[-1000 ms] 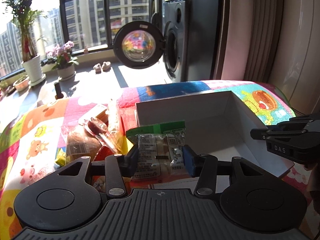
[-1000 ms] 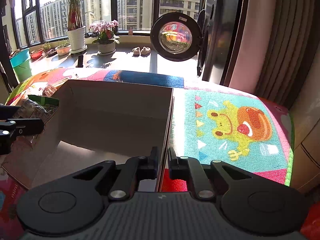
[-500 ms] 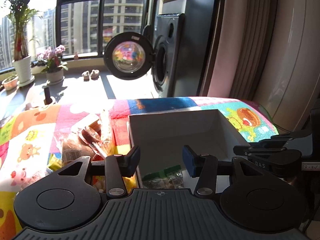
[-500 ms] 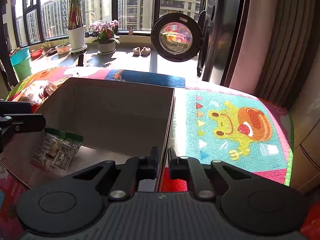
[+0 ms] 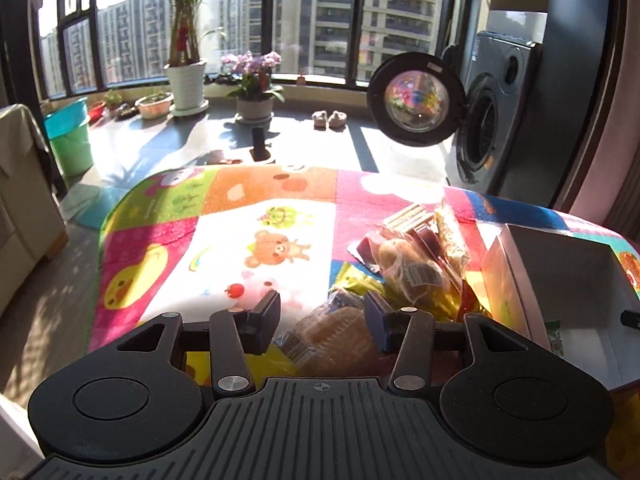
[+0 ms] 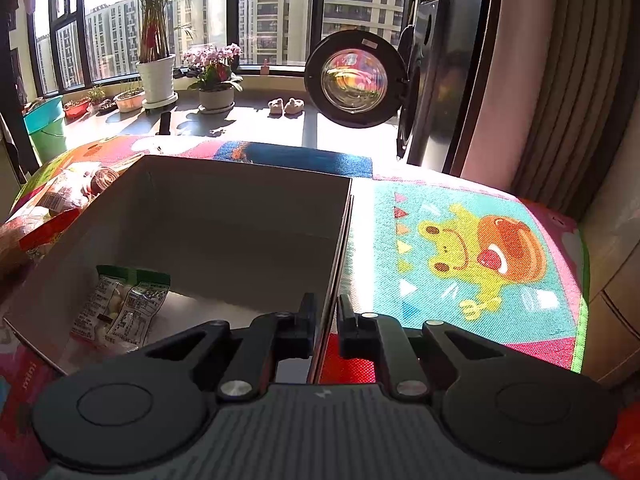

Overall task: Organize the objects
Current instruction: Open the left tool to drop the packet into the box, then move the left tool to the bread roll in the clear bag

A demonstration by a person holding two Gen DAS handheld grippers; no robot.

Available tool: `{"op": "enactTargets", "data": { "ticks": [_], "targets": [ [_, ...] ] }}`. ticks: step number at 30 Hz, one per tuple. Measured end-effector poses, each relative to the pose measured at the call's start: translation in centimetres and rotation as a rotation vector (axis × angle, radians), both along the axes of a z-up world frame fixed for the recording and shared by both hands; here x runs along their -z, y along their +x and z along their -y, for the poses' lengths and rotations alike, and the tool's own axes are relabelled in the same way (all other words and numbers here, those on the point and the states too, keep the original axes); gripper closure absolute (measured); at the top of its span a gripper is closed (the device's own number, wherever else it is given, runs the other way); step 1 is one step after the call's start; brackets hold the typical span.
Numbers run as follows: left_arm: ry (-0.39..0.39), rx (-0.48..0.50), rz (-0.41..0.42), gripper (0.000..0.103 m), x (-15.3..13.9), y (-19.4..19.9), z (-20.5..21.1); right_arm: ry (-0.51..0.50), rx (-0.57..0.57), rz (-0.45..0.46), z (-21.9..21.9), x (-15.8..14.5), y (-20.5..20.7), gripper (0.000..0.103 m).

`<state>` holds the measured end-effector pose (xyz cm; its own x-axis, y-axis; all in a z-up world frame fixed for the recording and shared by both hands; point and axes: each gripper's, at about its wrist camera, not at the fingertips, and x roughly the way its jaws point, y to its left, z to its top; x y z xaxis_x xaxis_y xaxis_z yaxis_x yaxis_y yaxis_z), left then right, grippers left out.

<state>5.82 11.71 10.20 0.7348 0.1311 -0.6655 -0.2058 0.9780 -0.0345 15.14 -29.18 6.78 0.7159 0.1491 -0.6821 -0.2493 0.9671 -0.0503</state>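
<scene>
Jaws: left gripper [image 5: 322, 322] released over bread bag [image 5: 336, 340], partly hidden; right gripper [image 6: 323, 322] clenched on box wall [image 6: 332, 276]. Only right view shows green snack packet [image 6: 120, 304] inside.

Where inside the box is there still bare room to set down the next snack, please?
Most of the box floor is free: only the green-topped snack packet lies in its near left corner. The far half and the side by the wall that the right hand-held gripper pinches are bare. Outside, the snack pile crowds the mat beside the box's left wall.
</scene>
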Motion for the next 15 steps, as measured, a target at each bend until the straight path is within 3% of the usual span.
{"op": "enactTargets", "data": {
  "ticks": [7, 11, 15],
  "targets": [
    [0.214, 0.160, -0.066, 0.051, 2.4, 1.2, 1.9, -0.024, -0.005, 0.017, -0.4, 0.2, -0.2, 0.091],
    [0.223, 0.200, -0.110, 0.049, 4.2, 1.9, 2.7, -0.019, -0.011, 0.009, -0.2, 0.2, -0.4, 0.091],
    [0.248, 0.214, -0.091, 0.048, 4.5, 2.2, 3.0, -0.024, -0.012, 0.004, -0.3, 0.2, -0.5, 0.091]
  ]
}}
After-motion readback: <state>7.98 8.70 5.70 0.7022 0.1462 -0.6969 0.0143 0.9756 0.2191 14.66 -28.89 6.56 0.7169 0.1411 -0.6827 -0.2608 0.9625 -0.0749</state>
